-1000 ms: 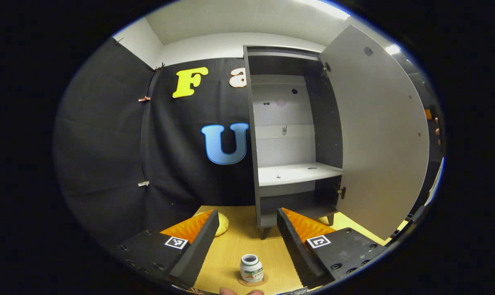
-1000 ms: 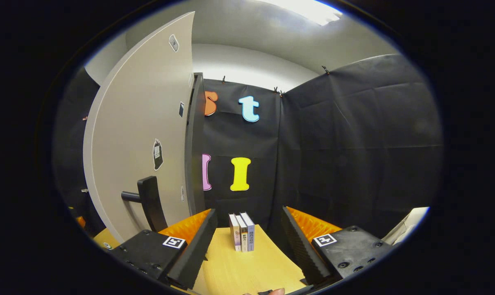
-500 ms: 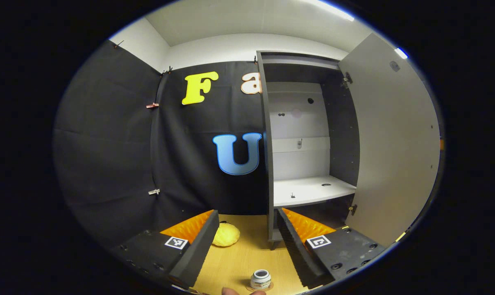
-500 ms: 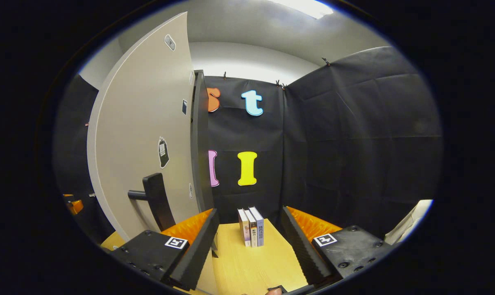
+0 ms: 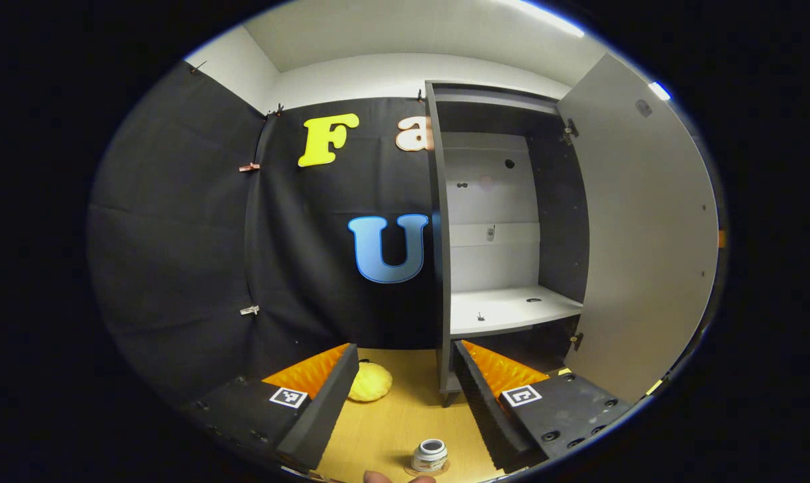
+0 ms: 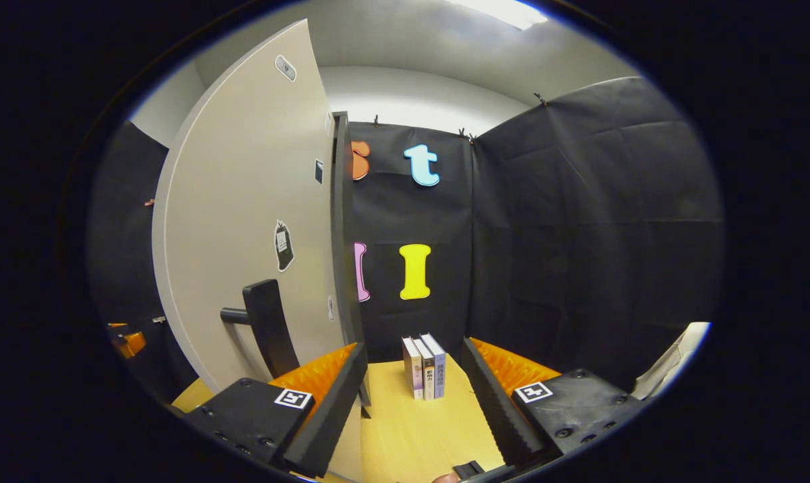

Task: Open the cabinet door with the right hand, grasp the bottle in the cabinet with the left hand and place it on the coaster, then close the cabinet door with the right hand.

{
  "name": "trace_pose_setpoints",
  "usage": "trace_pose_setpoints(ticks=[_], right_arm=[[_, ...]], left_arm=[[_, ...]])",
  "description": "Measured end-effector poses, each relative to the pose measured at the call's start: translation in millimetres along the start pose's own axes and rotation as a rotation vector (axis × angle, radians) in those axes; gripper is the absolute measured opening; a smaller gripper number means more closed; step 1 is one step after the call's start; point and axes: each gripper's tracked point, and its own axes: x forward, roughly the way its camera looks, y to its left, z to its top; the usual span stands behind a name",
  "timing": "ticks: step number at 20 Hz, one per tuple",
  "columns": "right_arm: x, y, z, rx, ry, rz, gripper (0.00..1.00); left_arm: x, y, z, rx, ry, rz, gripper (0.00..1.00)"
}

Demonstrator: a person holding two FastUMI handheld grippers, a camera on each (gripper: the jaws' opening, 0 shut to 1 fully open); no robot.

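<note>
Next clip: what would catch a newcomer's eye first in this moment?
The tall cabinet stands wide open with a bare shelf, its pale door swung out to the right in the left gripper view. Low in that view, a small bottle sits on a coaster on the wooden table, between the open left gripper fingers. In the right gripper view, the door's dark handle juts out left of three upright books.

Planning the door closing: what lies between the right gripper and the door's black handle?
Nothing: in the right gripper view, right gripper and black handle are separated by open air.
</note>
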Motion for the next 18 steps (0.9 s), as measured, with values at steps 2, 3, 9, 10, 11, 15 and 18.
trace_pose_setpoints(ticks=[2, 3, 9, 10, 11, 15, 18], right_arm=[[-3, 15, -1, -0.001, 0.002, 0.021, 0.94], [-4, 24, -2, -0.003, 0.004, 0.034, 0.94], [-7, 73, -9, 0.013, 0.015, 0.095, 0.94], [-6, 79, -9, 0.014, 0.016, 0.103, 0.94], [-6, 88, -10, 0.016, 0.019, 0.113, 0.94], [-3, 113, -13, 0.018, 0.027, 0.144, 0.94], [1, 132, -17, 0.033, 0.036, 0.168, 0.94]], left_arm=[[-1, 1, 1, 0.002, -0.004, -0.006, 0.9], [0, 1, 0, 0.003, -0.004, -0.008, 0.9], [-5, 4, 0, 0.006, -0.013, -0.018, 0.9], [-6, 4, -1, 0.005, -0.009, -0.02, 0.9], [-6, 4, -2, 0.006, -0.006, -0.019, 0.89], [-7, 5, -4, 0.012, 0.001, -0.018, 0.89], [-8, 6, -3, 0.014, -0.004, -0.015, 0.9]])
